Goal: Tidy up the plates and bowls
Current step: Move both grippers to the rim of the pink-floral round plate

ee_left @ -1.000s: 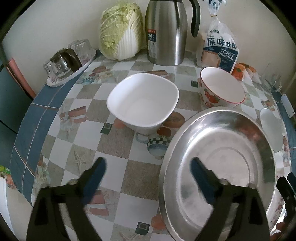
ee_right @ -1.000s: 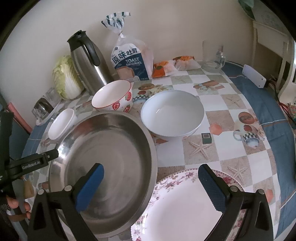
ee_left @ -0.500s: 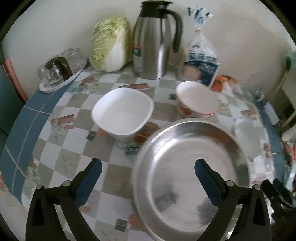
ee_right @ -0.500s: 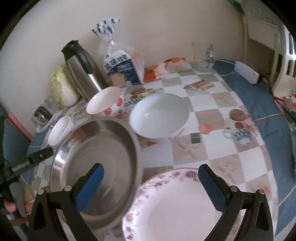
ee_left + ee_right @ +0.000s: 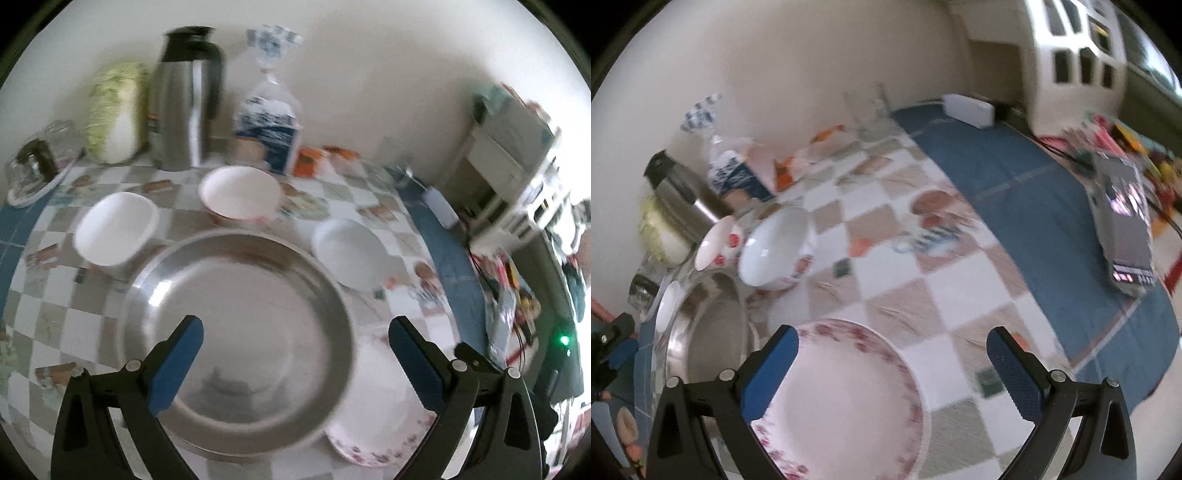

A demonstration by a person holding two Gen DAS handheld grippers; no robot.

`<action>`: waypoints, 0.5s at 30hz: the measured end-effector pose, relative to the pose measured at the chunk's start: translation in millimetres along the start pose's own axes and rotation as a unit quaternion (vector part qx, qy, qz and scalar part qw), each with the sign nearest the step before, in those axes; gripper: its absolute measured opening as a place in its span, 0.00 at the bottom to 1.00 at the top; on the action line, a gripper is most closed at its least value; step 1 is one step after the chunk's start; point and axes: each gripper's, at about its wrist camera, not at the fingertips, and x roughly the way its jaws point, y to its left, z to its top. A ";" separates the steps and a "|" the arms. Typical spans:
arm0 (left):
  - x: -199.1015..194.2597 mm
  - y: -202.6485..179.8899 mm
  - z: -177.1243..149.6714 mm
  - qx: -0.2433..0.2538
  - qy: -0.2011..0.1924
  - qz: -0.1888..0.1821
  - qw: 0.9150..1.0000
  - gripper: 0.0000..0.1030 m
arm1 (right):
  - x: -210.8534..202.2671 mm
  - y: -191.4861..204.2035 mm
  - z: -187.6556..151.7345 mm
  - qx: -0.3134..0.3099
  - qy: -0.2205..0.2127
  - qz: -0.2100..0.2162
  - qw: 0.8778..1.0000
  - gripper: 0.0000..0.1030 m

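Left wrist view: the left gripper (image 5: 295, 332), jaws spread and empty, hangs over a wide round stainless-steel plate (image 5: 236, 325) on the checked tablecloth (image 5: 55, 295), likely lining up a grasp; the bread bag's (image 5: 267, 136) lettering is blurred, unreadable.

Right wrist view: the right gripper (image 5: 892, 343), likewise agape, hovers above a white floral-rimmed plate (image 5: 849, 398) beside it; no legible writing.

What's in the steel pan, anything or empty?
Empty. The left wrist view shows the steel pan with its bare shiny bottom and nothing inside; the left gripper is open above it.

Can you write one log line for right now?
left gripper: open over steel basin | right gripper: open over floral plate | nothing held
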 end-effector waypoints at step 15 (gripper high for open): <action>26.4 -96.3 -64.9 0.089 0.085 -0.022 0.992 0.97 | 20.5 -28.0 -15.6 0.004 0.061 -0.010 0.998 1.00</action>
